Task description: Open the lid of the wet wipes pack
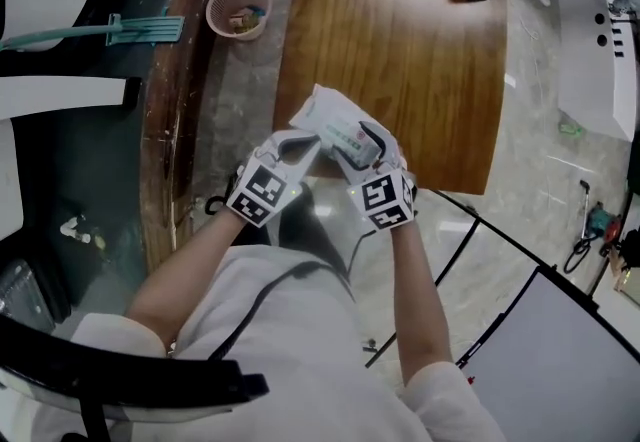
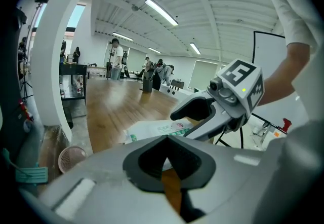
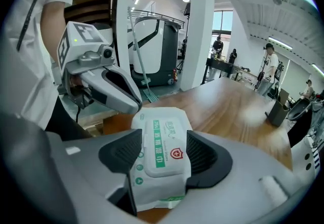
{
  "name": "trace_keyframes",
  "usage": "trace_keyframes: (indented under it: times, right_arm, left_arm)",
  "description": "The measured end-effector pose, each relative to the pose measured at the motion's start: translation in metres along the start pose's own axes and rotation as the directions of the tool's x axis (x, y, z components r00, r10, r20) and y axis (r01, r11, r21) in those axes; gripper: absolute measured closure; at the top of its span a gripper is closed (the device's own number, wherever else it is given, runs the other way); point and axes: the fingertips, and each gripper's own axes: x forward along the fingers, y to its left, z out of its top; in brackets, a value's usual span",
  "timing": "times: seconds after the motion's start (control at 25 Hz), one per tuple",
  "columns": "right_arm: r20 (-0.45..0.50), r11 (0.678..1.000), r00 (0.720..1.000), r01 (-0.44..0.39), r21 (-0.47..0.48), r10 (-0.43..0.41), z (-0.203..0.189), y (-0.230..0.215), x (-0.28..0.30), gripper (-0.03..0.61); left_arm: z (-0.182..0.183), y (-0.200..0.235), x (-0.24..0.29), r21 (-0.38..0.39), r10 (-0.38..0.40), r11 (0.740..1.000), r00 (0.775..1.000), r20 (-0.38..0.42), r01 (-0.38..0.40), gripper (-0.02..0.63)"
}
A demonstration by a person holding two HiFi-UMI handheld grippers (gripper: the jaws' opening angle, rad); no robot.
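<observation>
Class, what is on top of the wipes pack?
A shut white lid with green print and a red shield lies on the pack; whatever is beneath the lid is covered.

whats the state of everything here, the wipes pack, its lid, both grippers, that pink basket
wet wipes pack: held at one end by the left gripper, lid side up
lid: closed, flat on the pack
left gripper: shut on the pack's edge
right gripper: open, pack between its jaws
pink basket: upright, scraps inside
</observation>
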Motion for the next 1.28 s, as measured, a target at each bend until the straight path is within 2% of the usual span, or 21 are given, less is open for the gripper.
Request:
trace_keyframes:
  times: [0.24, 0.48, 0.64, 1.08, 1.28]
  right_arm:
    - [-0.024, 0.999, 0.999, -0.041, -0.019, 0.040, -0.005, -0.003, 0.007, 0.304]
    - [-0.011, 0.998, 0.998, -0.065, 0.004, 0.065, -0.006, -0.002, 0.008, 0.312]
    - [-0.028, 0.993, 0.994, -0.106, 0.048, 0.108, -0.006, -0.003, 0.008, 0.321]
    - [-0.011, 0.976, 0.983, -0.180, 0.120, 0.183, -0.008, -0.007, 0.009, 0.321]
    - [0.011, 0.958, 0.974, -0.223, 0.181, 0.225, -0.006, -0.007, 0.008, 0.324]
  left_arm:
    - [-0.012, -0.005, 0.017, -0.019, -0.007, 1.000, 1.000, -0.023, 0.007, 0.611]
    - [-0.014, -0.005, 0.028, -0.006, -0.011, 1.000, 0.999, -0.040, 0.011, 0.612]
    - [-0.023, -0.006, 0.031, -0.028, -0.012, 1.000, 0.998, -0.059, 0.011, 0.612]
    - [-0.017, -0.003, 0.033, -0.001, -0.012, 1.000, 0.999, -0.044, 0.012, 0.612]
    - [-0.019, -0.003, 0.033, 0.003, -0.012, 1.000, 0.999, -0.051, 0.012, 0.612]
